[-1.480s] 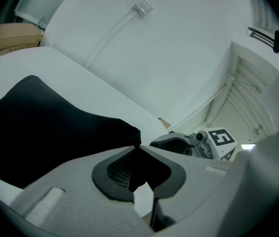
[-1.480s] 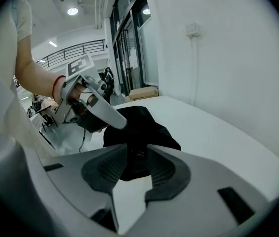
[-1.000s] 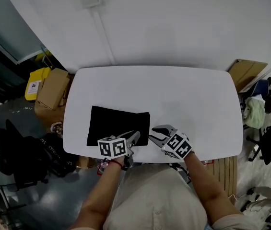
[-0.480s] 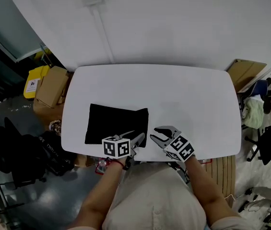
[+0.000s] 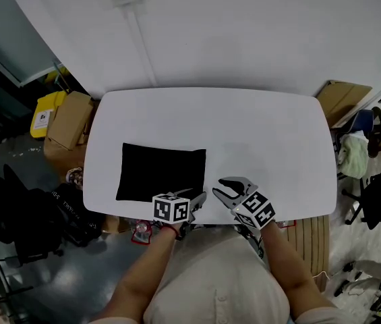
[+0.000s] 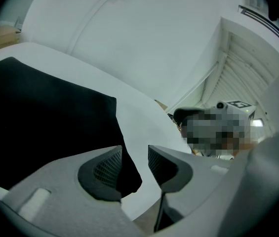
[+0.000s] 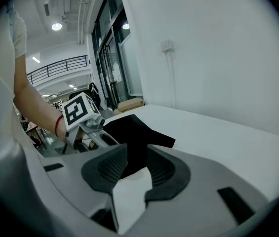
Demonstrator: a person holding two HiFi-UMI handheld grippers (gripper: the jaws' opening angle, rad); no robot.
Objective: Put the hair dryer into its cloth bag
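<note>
Dim, underexposed views (ceiling lamps glow far left in right gripper view); fisheye edges darken, curve.

The cloth bag [image 5: 162,173] looks matt and soft on the smooth white table [image 5: 264,133] (its top a dull sheen).

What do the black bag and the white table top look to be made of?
Black bag: apparently soft cloth, matte; it lies limp and flat, gives no glare, and its edge runs slightly wavy. The weave is too dark to tell.
Table top: hard, smooth, white, likely laminate or painted board; even surface, crisp rounded corners.
</note>
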